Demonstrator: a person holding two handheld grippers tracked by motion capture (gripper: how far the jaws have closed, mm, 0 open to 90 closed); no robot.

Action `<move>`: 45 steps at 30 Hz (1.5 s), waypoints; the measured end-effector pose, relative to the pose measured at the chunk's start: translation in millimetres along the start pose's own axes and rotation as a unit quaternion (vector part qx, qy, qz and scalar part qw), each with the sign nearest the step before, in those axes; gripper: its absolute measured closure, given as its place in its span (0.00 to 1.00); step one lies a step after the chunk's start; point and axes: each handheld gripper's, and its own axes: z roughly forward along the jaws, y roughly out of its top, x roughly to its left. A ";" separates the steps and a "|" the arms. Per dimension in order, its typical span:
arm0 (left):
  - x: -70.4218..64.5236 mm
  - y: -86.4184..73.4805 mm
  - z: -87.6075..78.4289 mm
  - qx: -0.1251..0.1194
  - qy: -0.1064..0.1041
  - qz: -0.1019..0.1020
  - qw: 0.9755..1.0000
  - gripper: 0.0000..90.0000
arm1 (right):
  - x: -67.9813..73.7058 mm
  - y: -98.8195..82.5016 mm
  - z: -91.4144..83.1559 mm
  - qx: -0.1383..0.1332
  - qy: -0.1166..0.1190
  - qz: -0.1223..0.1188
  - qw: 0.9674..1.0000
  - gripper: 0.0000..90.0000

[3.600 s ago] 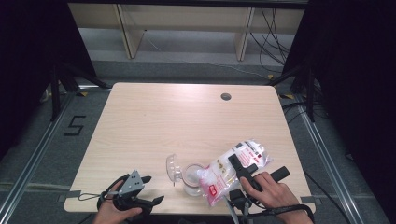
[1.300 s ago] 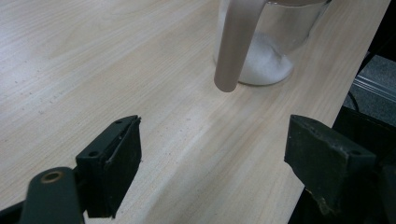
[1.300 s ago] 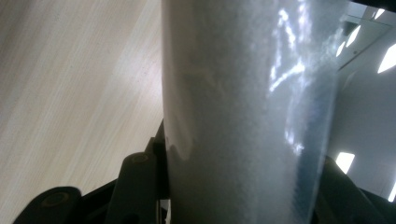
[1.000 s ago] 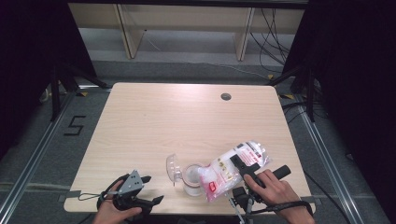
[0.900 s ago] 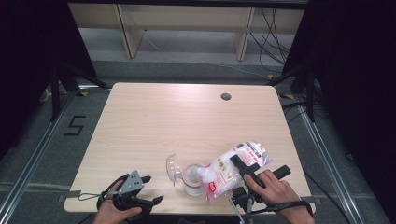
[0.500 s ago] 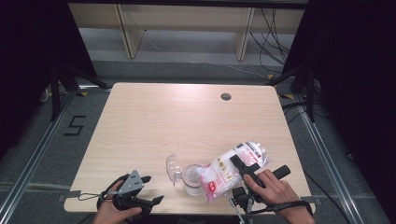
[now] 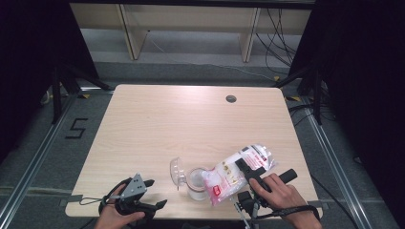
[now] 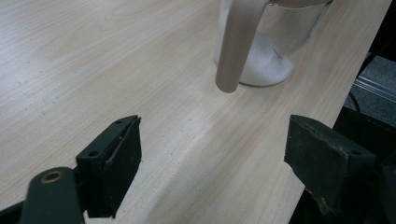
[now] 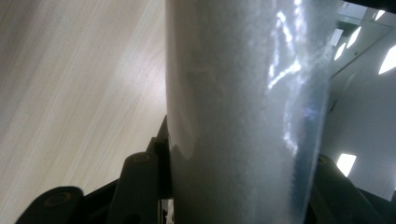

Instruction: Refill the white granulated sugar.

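A clear bag of white powder with red print (image 7: 236,172) is tilted down to the left over a clear glass jar (image 7: 196,182) near the table's front edge. My right gripper (image 7: 252,174) is shut on the bag; in the right gripper view the bag (image 9: 243,112) sits pressed between both jaws. The jar's hinged lid (image 7: 177,171) stands open on its left. A heap of white powder lies in the jar (image 8: 268,65). My left gripper (image 7: 149,194) rests at the front left, open, with bare wood between its jaws (image 8: 210,154).
The wooden table (image 7: 167,119) has a round cable hole (image 7: 231,98) at its far right. The jar stands close to the front edge. Dark floor rails and black stands flank both sides, with a wooden shelf frame behind.
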 end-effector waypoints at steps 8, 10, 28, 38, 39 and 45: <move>0.4 0.3 -0.4 0.000 0.002 0.004 1.000 0.20 | 0.0 0.1 0.0 0.000 0.001 -0.001 1.000 0.66; 0.4 0.3 -0.4 0.001 0.002 0.004 1.000 0.21 | 0.2 0.3 -0.2 -0.001 -0.002 -0.001 1.000 0.66; 0.7 0.9 -0.8 0.001 -0.001 -0.002 1.000 0.21 | 1.3 0.6 -0.3 -0.002 -0.003 0.006 1.000 0.66; 0.2 0.2 -0.2 0.000 0.000 0.001 1.000 0.21 | -1.1 2.0 -2.1 0.001 -0.007 -0.011 1.000 0.67; 0.2 0.2 0.0 0.000 0.001 0.001 1.000 0.20 | -1.3 2.4 -2.8 0.004 -0.006 -0.013 1.000 0.67; 0.2 0.5 -0.7 0.002 0.000 -0.001 1.000 0.21 | -3.0 3.7 -4.4 0.003 -0.005 -0.019 1.000 0.67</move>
